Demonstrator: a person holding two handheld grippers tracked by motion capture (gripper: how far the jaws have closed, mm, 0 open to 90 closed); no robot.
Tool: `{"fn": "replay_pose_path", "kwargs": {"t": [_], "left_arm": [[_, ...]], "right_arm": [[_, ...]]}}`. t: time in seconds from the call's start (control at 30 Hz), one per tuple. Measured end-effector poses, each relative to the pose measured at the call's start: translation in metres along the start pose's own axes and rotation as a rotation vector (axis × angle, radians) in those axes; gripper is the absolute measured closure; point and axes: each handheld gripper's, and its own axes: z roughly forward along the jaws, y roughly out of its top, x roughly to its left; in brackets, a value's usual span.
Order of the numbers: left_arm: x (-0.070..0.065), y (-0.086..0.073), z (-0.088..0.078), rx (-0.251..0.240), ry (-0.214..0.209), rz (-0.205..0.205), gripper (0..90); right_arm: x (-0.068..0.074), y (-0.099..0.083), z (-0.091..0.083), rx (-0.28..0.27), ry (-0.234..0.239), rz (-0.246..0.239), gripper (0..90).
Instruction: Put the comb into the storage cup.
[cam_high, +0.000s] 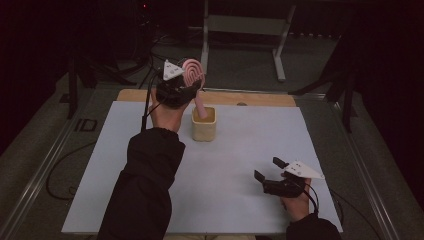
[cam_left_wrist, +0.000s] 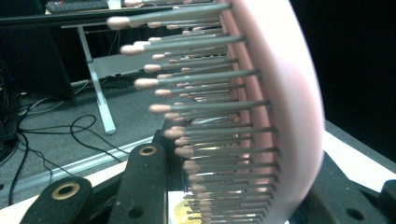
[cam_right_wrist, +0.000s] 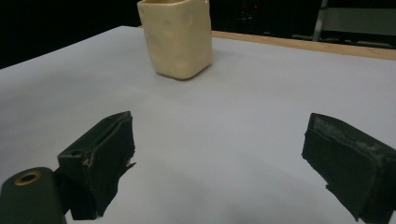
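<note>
A pink hairbrush (cam_high: 192, 73) stands upright, its handle end down inside a cream cup (cam_high: 204, 127) at the middle back of the white table top (cam_high: 240, 150). My left gripper (cam_high: 194, 86) is shut on the brush just below its round head. In the left gripper view the brush (cam_left_wrist: 280, 93) and its grey, pink-tipped bristles sit between the black jaws of the left gripper (cam_left_wrist: 238, 196). My right gripper (cam_high: 267, 168) rests low at the front right, open with nothing between its jaws. The right gripper (cam_right_wrist: 224, 154) faces the cup (cam_right_wrist: 180, 39) from a distance.
A wooden strip (cam_high: 250, 98) runs along the table's far edge. Behind it stands a metal frame (cam_high: 245, 30) on the floor, with cables (cam_high: 145, 55) at the back left. Dark surroundings ring the table.
</note>
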Motion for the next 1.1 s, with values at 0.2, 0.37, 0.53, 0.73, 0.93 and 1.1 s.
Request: {"fn": "replay_pose_path", "kwargs": {"t": [0.2,0.37,0.53,0.73,0.93,1.1], "left_arm": [[-0.001,-0.002,0.005,0.002,0.005,-0.003,63.9],[-0.001,-0.004,0.008,0.007,0.010,-0.004,63.9],[-0.002,-0.005,0.010,0.007,0.014,-0.006,63.9],[-0.002,-0.007,0.013,0.009,0.015,-0.008,63.8],[-0.003,-0.008,0.016,0.013,0.016,-0.009,63.9],[-0.004,-0.009,0.019,0.015,0.017,-0.013,63.8]], "right_arm": [[0.000,0.000,0.000,-0.001,0.001,-0.001,9.0],[0.000,0.000,0.000,-0.001,0.001,0.002,9.0],[0.000,0.000,0.000,-0.001,0.002,0.002,9.0],[-0.001,0.000,0.000,-0.002,0.003,0.002,9.0],[0.000,0.000,0.000,0.000,0.004,0.004,9.0],[-0.001,0.000,0.000,-0.001,0.005,0.002,9.0]]}}
